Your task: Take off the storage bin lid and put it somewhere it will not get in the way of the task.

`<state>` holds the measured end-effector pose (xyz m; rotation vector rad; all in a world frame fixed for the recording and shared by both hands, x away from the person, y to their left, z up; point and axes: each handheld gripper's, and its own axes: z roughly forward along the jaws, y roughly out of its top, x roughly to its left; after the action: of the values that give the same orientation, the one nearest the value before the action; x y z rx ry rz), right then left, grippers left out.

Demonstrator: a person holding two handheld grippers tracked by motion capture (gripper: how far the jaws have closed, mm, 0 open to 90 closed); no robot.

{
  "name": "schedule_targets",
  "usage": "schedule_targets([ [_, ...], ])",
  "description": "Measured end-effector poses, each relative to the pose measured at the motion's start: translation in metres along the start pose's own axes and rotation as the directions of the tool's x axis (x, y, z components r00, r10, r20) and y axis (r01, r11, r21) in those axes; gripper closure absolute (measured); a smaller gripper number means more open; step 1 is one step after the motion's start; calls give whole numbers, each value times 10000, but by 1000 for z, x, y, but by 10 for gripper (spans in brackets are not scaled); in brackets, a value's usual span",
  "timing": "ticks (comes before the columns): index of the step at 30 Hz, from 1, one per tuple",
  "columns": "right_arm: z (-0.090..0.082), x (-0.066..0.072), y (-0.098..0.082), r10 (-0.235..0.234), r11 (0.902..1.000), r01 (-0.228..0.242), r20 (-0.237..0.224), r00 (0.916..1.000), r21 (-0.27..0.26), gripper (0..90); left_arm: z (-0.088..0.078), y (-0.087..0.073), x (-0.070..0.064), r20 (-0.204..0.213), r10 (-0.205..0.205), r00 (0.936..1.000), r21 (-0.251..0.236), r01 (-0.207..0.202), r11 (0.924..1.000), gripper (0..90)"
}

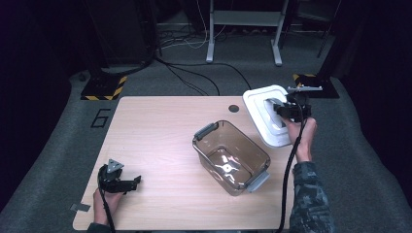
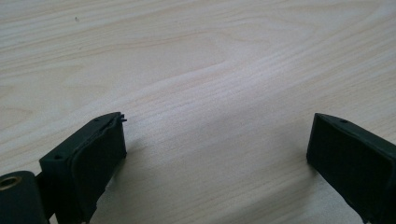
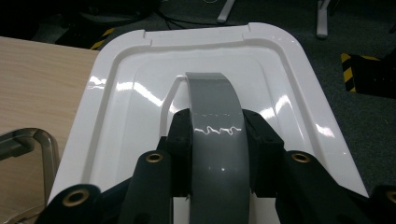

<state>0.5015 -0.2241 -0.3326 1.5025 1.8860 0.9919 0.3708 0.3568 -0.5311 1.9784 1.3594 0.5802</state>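
Right gripper view: right gripper [image 3: 215, 135] clamped on grey arched handle [image 3: 215, 109] of white lid [image 3: 299, 84], frame centre. Lid looks light, stiff, glossy plastic, likely slippery; handle best hold. High view: lid upper right, beyond table [image 1: 145, 126] edge; clear tub [image 1: 231, 156] centre. Left gripper [image 2: 217, 154] wide open, empty.
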Motion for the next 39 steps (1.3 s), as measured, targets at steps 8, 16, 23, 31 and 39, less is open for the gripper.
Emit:
schedule_targets([
  [8, 10, -12, -7, 213, 9997, -215, 258, 9994, 82, 666, 0, 0, 0, -1, -1, 10000, 1, 1, 10000, 44],
  [16, 25, -22, -19, 458, 9985, -468, 350, 9983, 274, 666, 0, 0, 0, -5, 2, 10000, -4, -2, 10000, 43],
  [23, 39, -30, -30, 706, 9964, -726, 436, 9965, 446, 667, 0, 0, 0, 0, 3, 10000, 5, -3, 10000, 43],
  [31, 49, -31, -37, 854, 9955, -874, 506, 9951, 375, 666, 0, 0, 0, -2, 8, 10000, 2, -8, 10000, 44],
  [39, 61, -32, -47, 1091, 9930, -1108, 433, 9931, 404, 666, 0, 0, 0, -8, 19, 10000, 0, -19, 10000, 44],
])
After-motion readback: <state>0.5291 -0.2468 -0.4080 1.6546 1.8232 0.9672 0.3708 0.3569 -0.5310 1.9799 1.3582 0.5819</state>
